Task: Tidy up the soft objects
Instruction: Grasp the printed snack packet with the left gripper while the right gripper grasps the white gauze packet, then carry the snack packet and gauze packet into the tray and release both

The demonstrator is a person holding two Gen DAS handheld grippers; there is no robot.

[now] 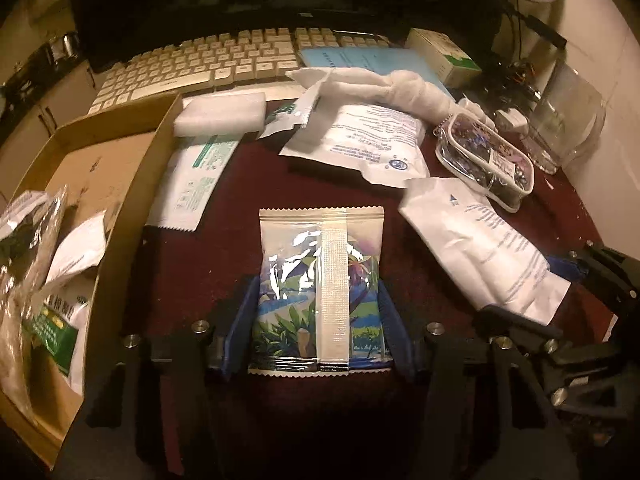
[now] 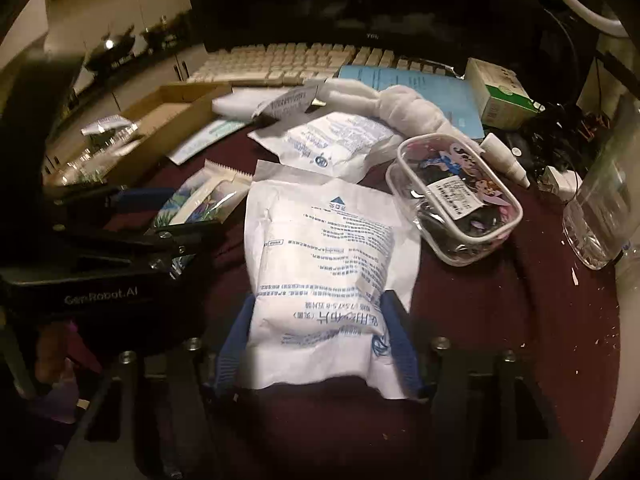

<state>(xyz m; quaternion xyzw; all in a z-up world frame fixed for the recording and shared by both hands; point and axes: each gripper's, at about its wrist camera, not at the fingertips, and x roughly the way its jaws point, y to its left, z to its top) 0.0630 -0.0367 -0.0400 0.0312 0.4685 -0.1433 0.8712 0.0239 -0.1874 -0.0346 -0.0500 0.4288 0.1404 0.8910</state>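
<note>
The left tongs (image 1: 318, 320) have their two blue fingers (image 1: 240, 320) on either side of a shiny snack packet with a picture of palm trees (image 1: 320, 288). The fingers sit right against its edges, so the left tongs are pinching the packet. It lies flat on the dark red counter (image 1: 240, 184). The near end of the packet hides where the fingers join.

The right tongs (image 2: 316, 344) have their blue fingers (image 2: 234, 340) against the sides of a soft white pouch with blue writing (image 2: 320, 264). It bulges between them, so they are squeezing it. It also rests on the counter, just beside the snack packet. The writing is too small to read.

A brown cardboard box (image 1: 132, 184) stands on the left side. It is cut off by the edge of the picture, and the crinkly bags in it are blurry. I cannot tell what they are.

Further back lie a second white pouch (image 1: 360, 140), a white foam block (image 1: 220, 114) and a rolled white cloth (image 1: 400, 84). A clear zip case with cartoon stickers (image 2: 456, 200) is near the right pouch. Its inside is a dark jumble. A cream keyboard (image 1: 224, 64) is partly covered by the cloth. Behind it all is black.
</note>
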